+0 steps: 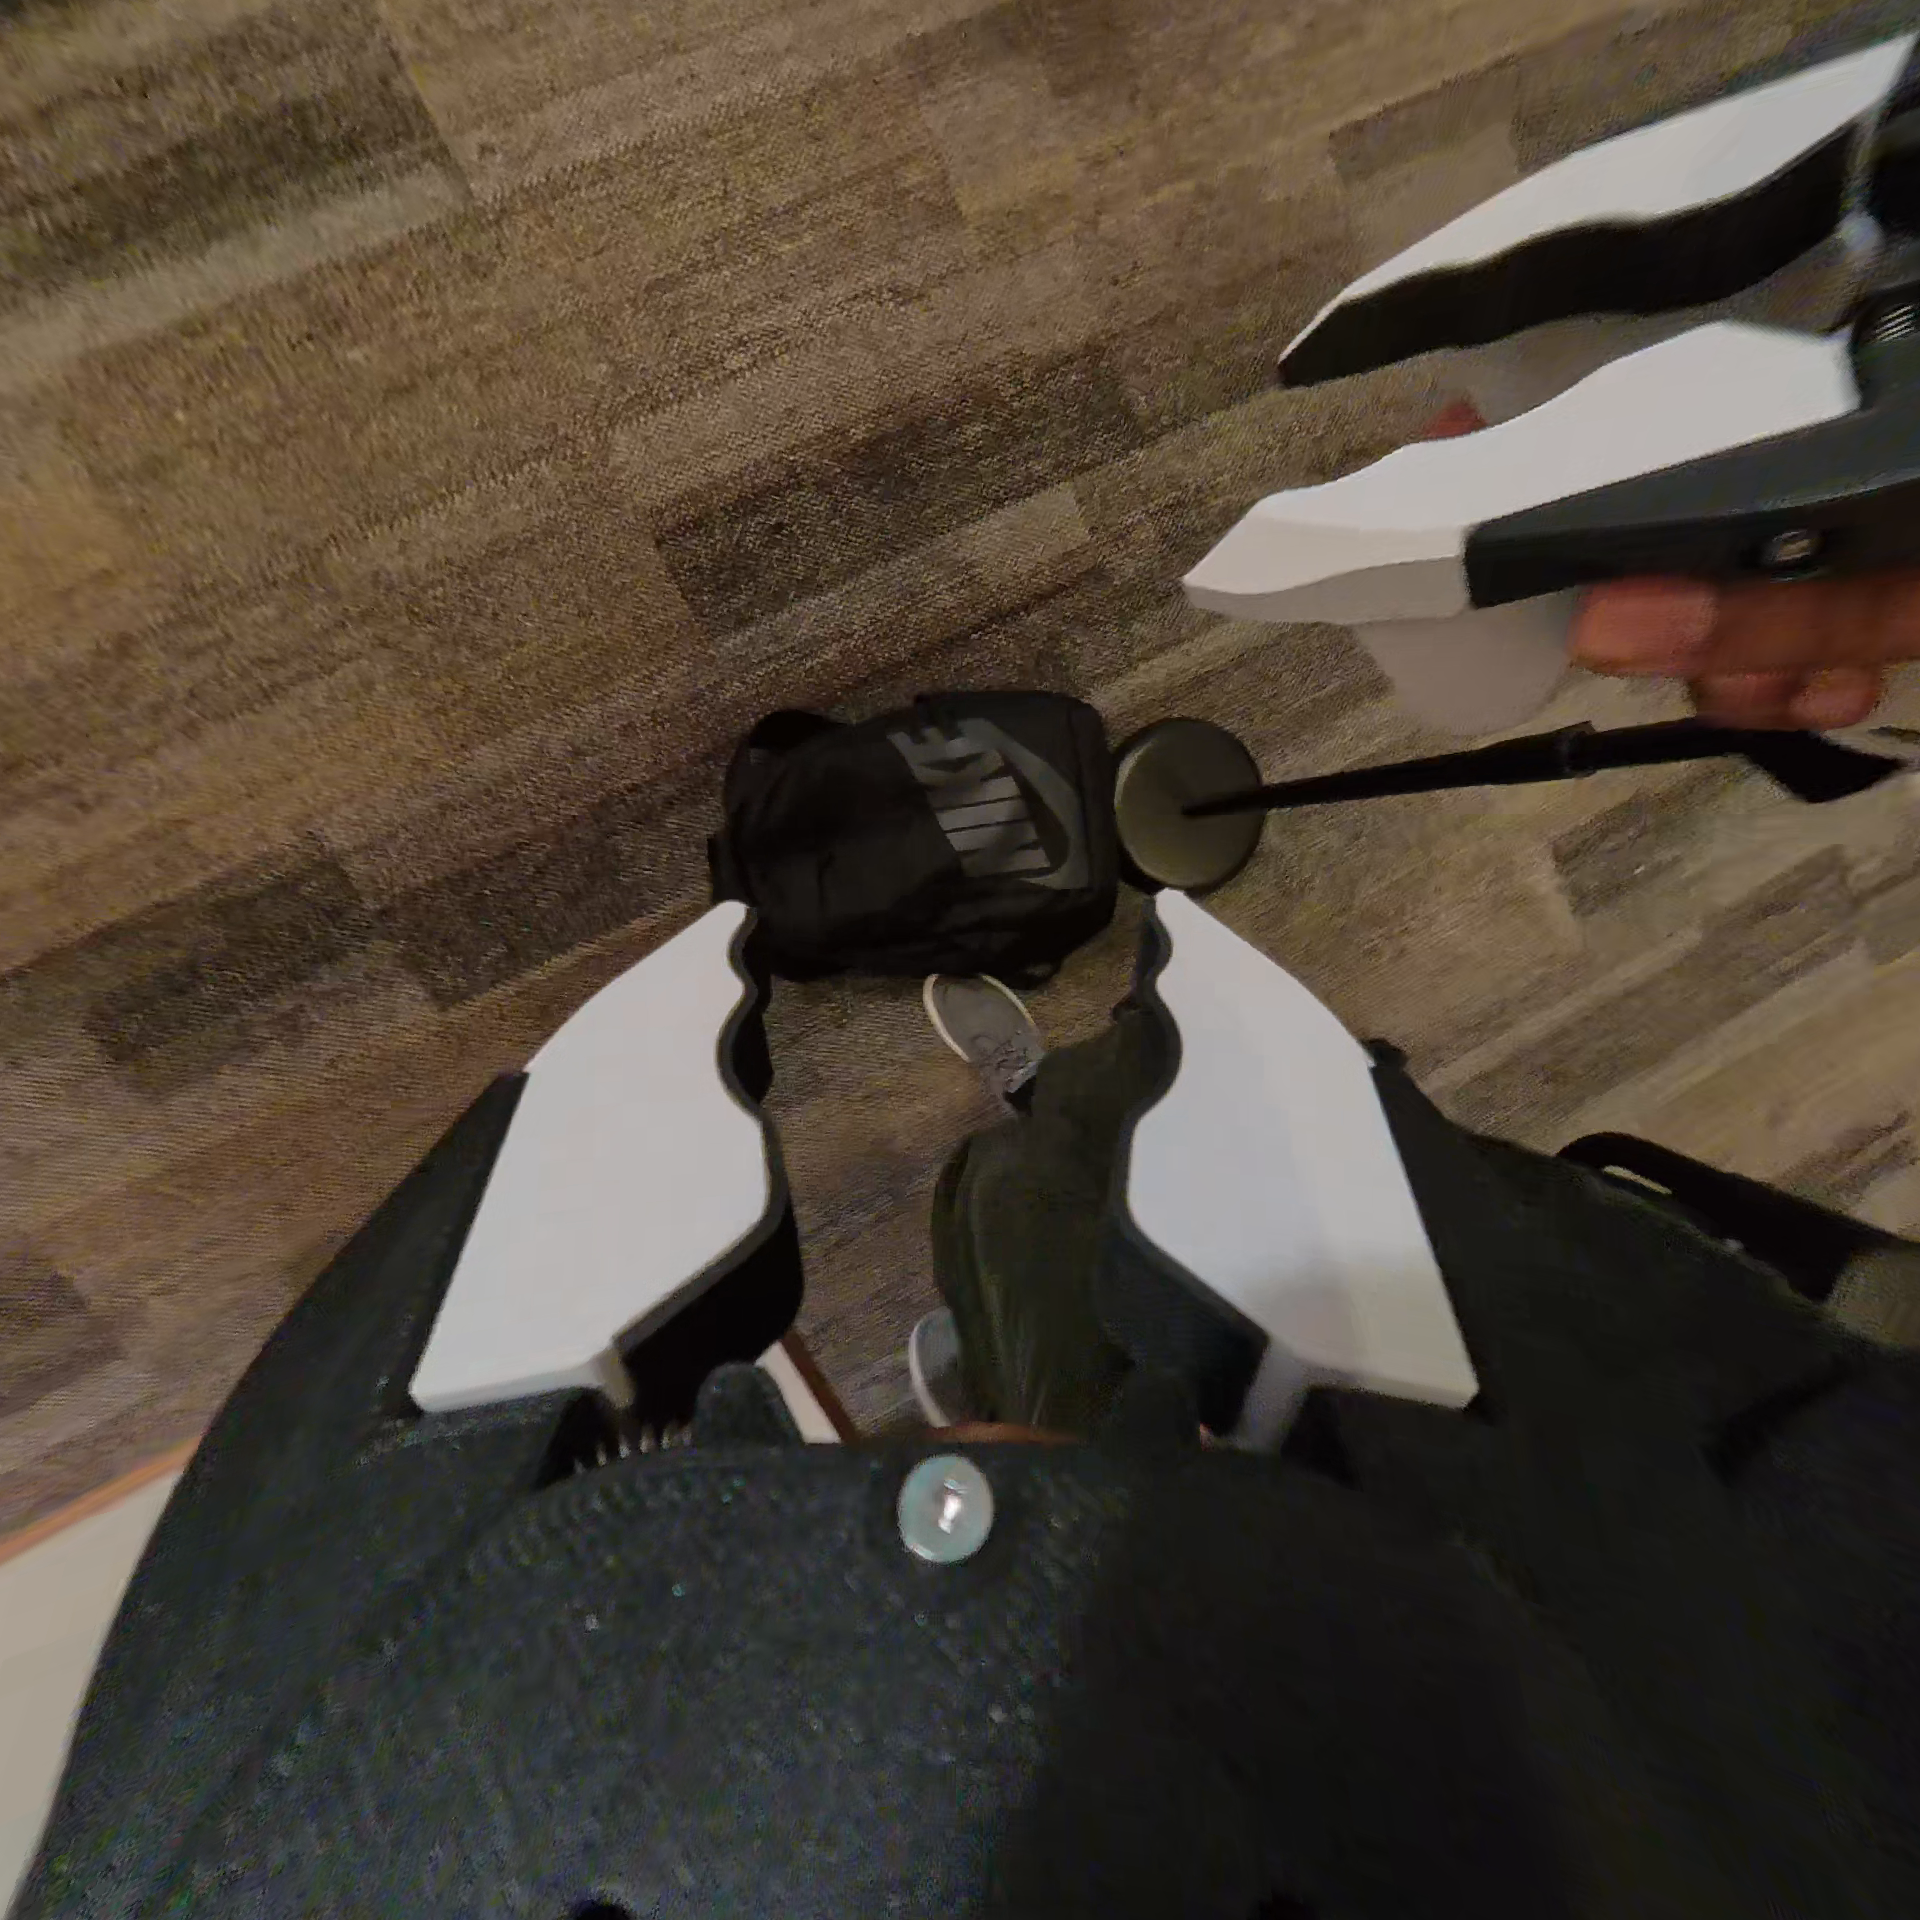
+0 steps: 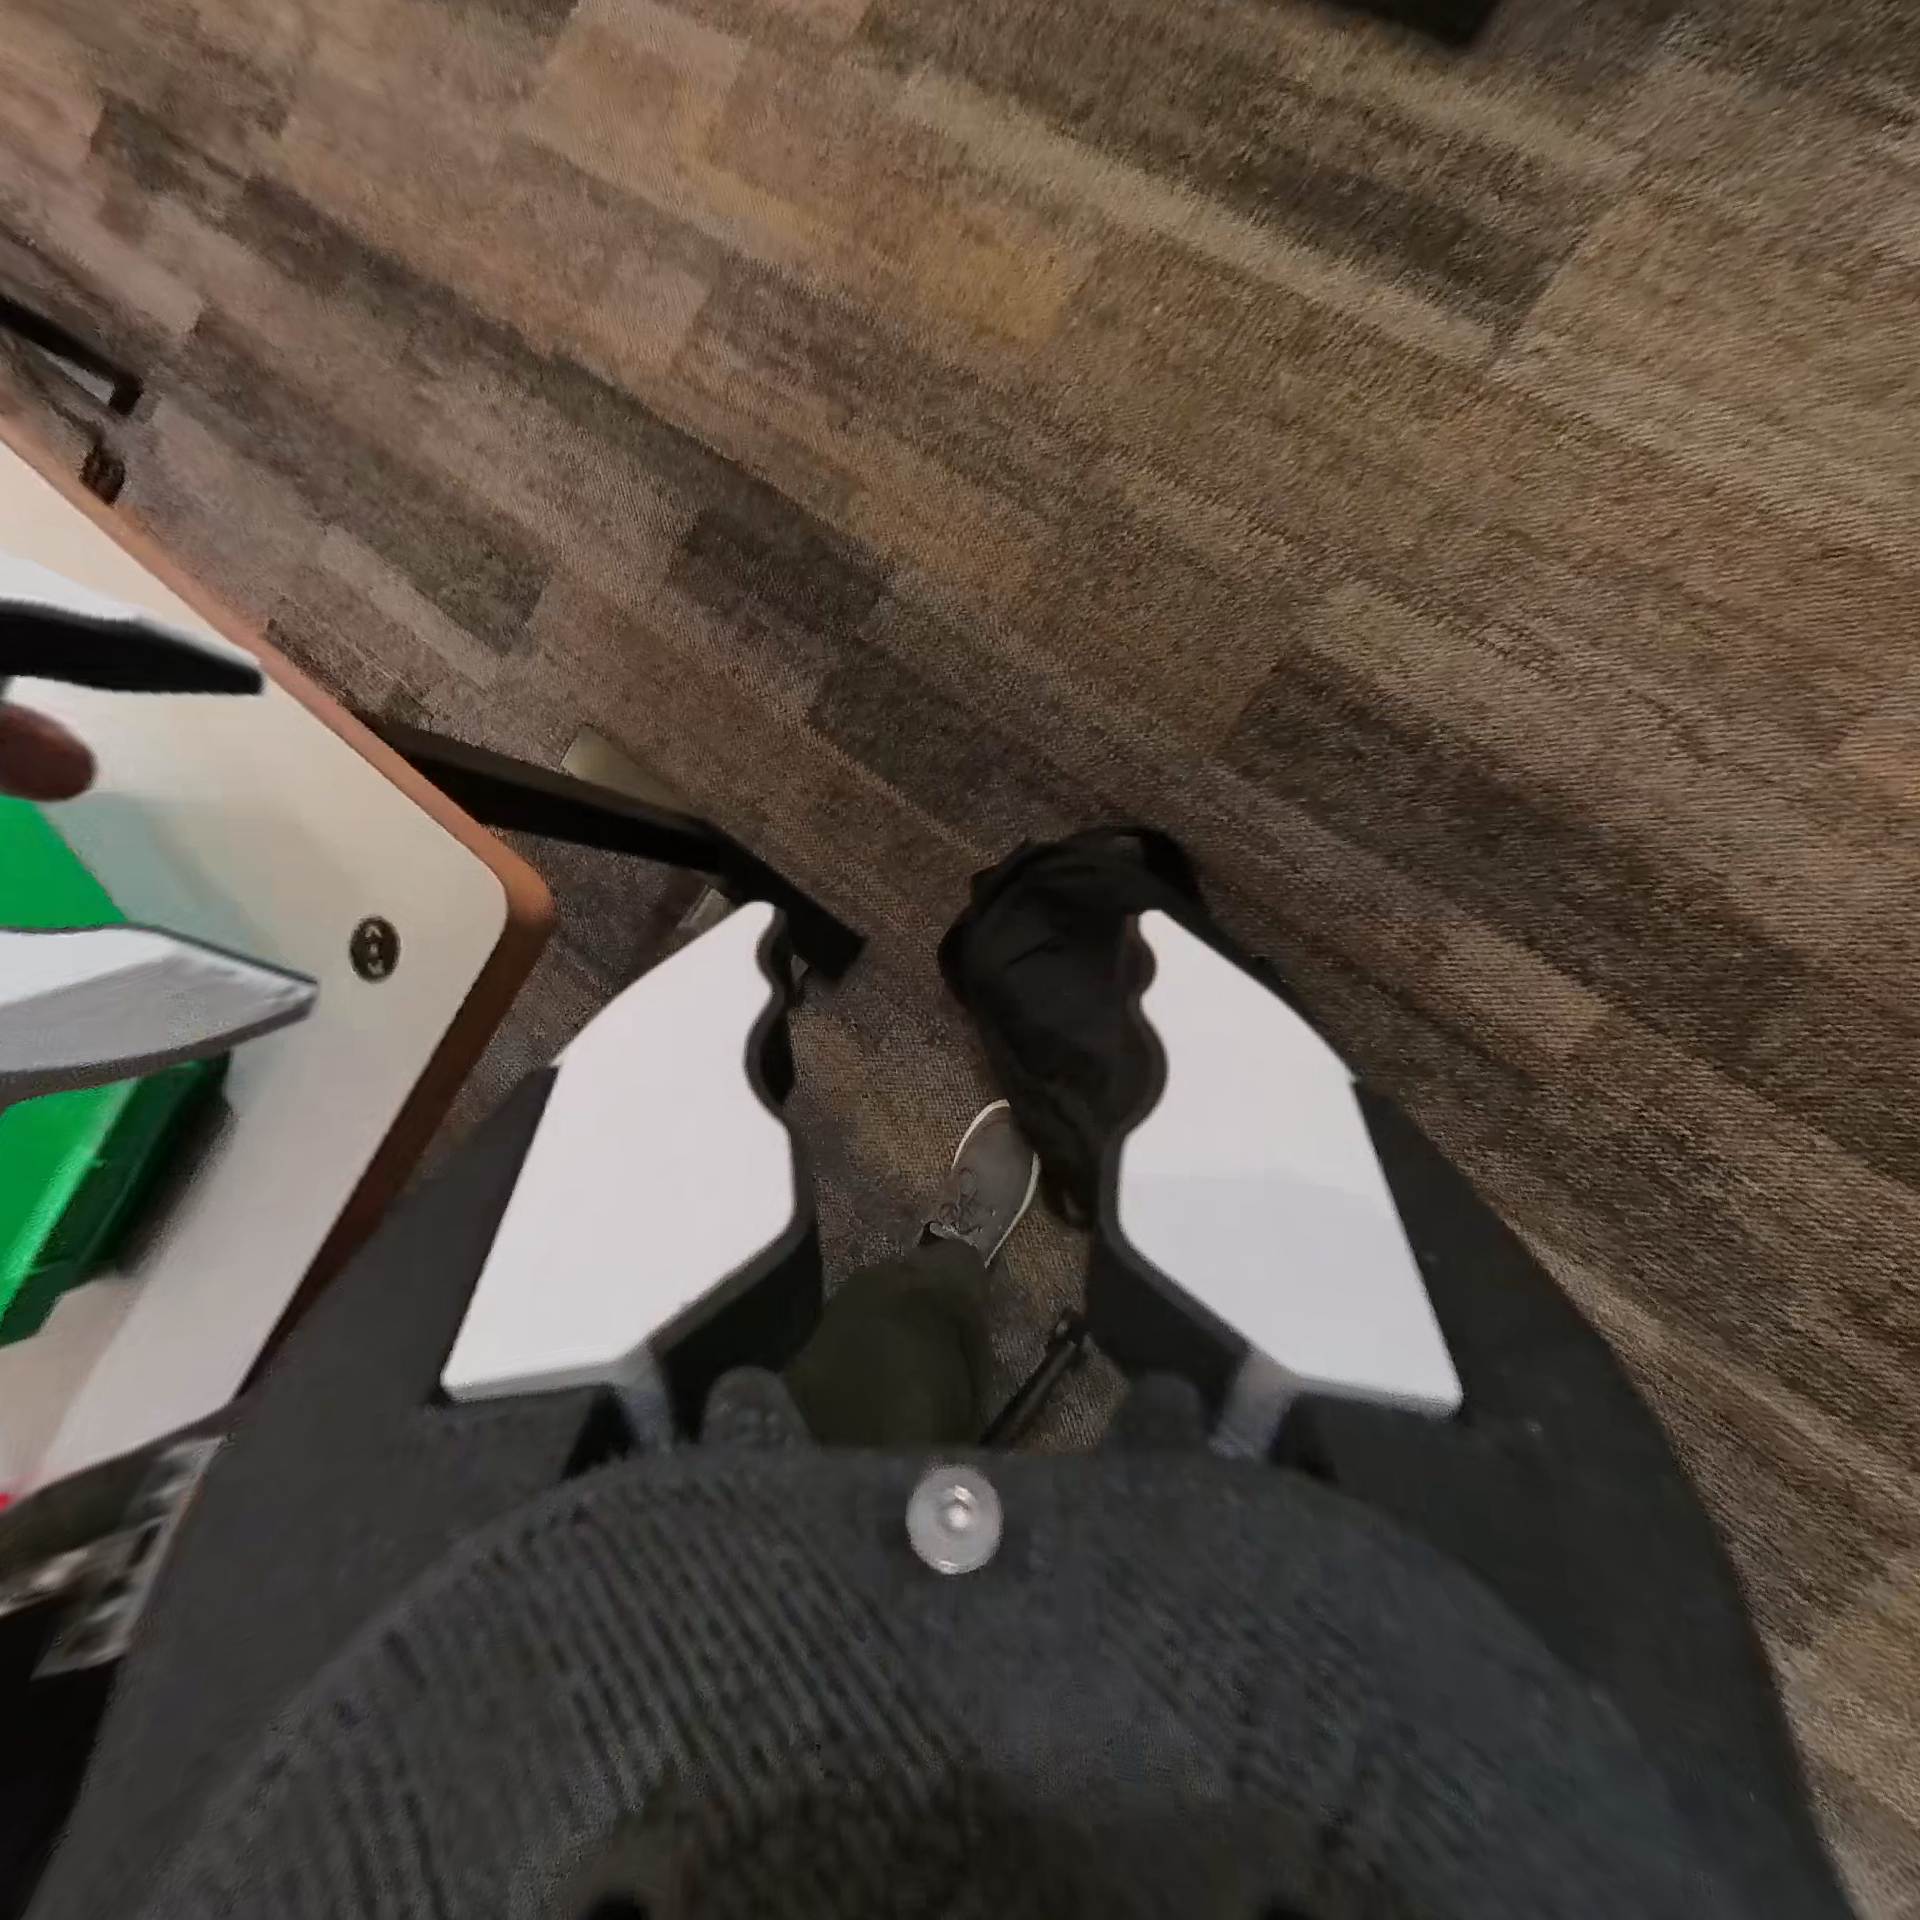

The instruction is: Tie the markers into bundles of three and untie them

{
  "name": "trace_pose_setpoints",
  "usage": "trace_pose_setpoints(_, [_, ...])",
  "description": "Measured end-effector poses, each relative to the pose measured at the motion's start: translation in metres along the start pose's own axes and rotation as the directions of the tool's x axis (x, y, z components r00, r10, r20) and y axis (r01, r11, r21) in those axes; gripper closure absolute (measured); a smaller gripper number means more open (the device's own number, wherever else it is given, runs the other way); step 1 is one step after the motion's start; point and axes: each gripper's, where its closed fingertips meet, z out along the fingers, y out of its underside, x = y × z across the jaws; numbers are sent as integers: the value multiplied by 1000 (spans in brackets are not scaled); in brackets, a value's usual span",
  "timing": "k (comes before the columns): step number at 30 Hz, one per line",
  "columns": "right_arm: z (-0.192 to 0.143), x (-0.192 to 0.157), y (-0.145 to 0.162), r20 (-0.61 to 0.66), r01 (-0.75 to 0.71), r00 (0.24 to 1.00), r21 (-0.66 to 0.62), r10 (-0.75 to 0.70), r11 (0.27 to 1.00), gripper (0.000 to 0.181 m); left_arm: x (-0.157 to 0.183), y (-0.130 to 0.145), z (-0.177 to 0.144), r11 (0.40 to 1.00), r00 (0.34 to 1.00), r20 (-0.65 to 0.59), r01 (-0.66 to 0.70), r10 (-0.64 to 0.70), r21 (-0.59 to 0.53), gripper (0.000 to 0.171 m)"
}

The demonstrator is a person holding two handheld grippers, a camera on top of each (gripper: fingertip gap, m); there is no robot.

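Both grippers are held in the air and point down at a brown patterned carpet [image 1: 520, 416]. My left gripper [image 1: 951, 935] is open and empty; far below it a black bag with grey print [image 1: 831, 831] lies on the carpet. My right gripper [image 2: 956, 925] is open and empty, above the same black bag [image 2: 1049, 987]. The right gripper also shows at the top right of the left wrist view [image 1: 1242, 478], with a hand [image 1: 1745, 644] on it. The left gripper shows at the left edge of the right wrist view [image 2: 286, 831].
A round stand base [image 1: 1184, 805] with a black pole stands right of the bag. A person's grey shoe [image 1: 982, 1013] and dark trouser leg [image 1: 1029, 1195] are beside it. A white table with a brown edge [image 2: 436, 883] holds a green box [image 2: 62, 1143]; its black foot [image 2: 623, 810] rests on the carpet.
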Motion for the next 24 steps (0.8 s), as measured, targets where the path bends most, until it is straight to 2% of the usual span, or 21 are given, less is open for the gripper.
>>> trace_pose_setpoints(2, [-27, 8, -31, -33, -10, 999, 33, 11, 999, 119, 1, -31, -11, 998, 998, 15, -66, 66, 10, 106])
trace_pose_setpoints(5, [-65, 15, -81, -111, 43, 993, 105, -32, 994, 115, -2, -81, -29, 988, 991, 41, -127, 124, 87, 108])
trace_pose_setpoints(9, [-81, 31, -134, -148, 125, 983, 131, -105, 983, 112, -24, -150, -33, 977, 995, 73, -85, 72, 195, 108])
trace_pose_setpoints(12, [-64, 61, -175, -168, 151, 978, 153, -125, 977, 114, -49, -184, -10, 968, 999, 39, -1, -9, 252, 114])
trace_pose_setpoints(14, [-49, 86, -202, -200, 190, 968, 179, -153, 965, 118, -69, -203, 18, 962, 1000, 16, 13, -18, 273, 118])
trace_pose_setpoints(16, [-38, 124, -231, -289, 259, 938, 219, -191, 941, 125, -97, -238, 53, 942, 999, 34, 1, -14, 335, 121])
trace_pose_setpoints(17, [-33, 151, -248, -357, 290, 914, 251, -190, 923, 133, -114, -261, 74, 932, 999, 44, 1, -18, 362, 123])
trace_pose_setpoints(19, [-26, 213, -290, -484, 310, 868, 354, -110, 882, 164, -152, -312, 117, 920, 998, 56, -2, -21, 391, 119])
trace_pose_setpoints(21, [-1, 252, -333, -459, 278, 883, 345, -97, 896, 166, -203, -352, 144, 923, 985, 113, 83, -134, 375, 123])
trace_pose_setpoints(22, [13, 259, -358, -412, 248, 905, 312, -104, 917, 163, -222, -367, 149, 916, 973, 97, 162, -210, 366, 128])
trace_pose_setpoints(24, [35, 251, -421, -306, 290, 931, 298, -197, 909, 155, -247, -398, 148, 896, 967, 1, 234, -253, 378, 118])
